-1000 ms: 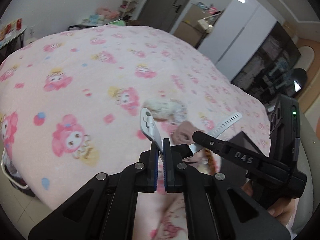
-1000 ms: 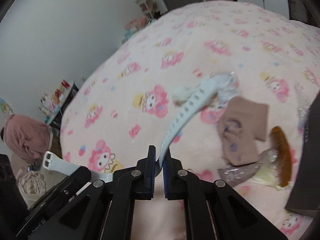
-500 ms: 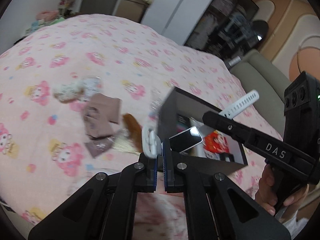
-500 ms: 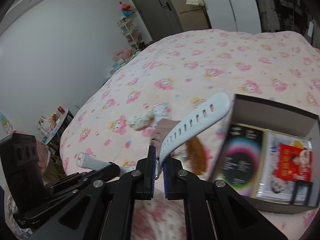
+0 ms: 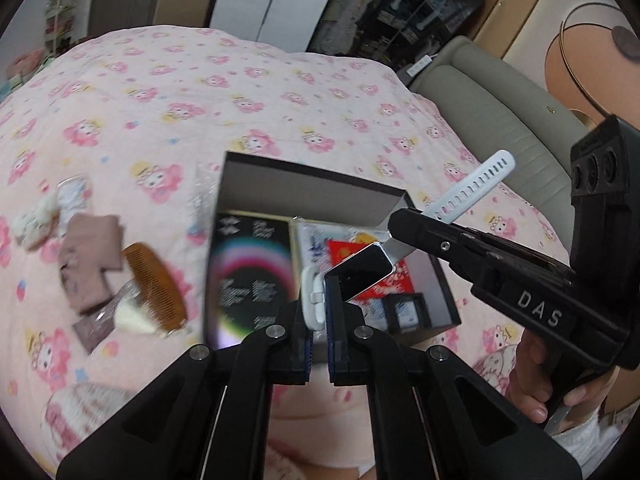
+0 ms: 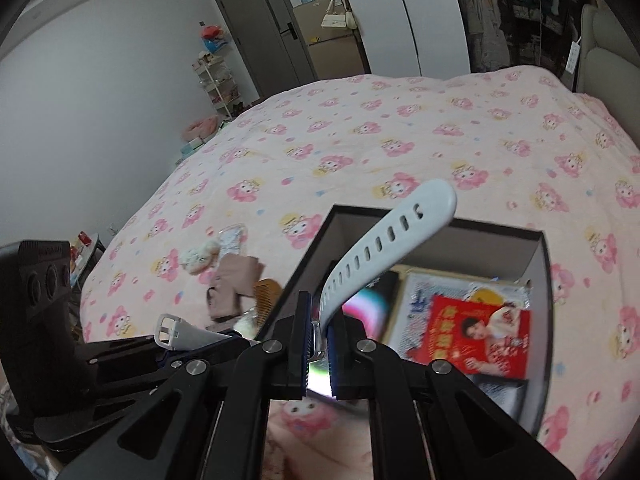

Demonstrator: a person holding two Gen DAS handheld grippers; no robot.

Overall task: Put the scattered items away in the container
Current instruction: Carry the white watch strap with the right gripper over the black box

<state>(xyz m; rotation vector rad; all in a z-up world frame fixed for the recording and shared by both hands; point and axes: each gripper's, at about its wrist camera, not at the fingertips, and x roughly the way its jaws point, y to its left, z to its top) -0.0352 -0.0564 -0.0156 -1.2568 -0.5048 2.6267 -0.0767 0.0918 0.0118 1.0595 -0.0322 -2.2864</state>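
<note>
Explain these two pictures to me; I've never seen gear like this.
No robot here: a person holds a hand-held gripper in each hand, each with a fisheye camera looking along its fingers. The left hand-held gripper pinches the buckle end of a smartwatch; the right hand-held gripper pinches its holed strap. Together they hold it over an open dark box on a pink cartoon-print bedspread. A brown comb and folded beige cloth lie beside the box.

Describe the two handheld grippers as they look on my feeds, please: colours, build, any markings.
Both are matte black. The left gripper and right gripper each have angular linkage arms with silver rivets and blue pads on the inner finger faces. Seen from the left wrist camera, the right one carries white "DAS" lettering on its side and a boxy head with three round ports. No cables show.
</note>
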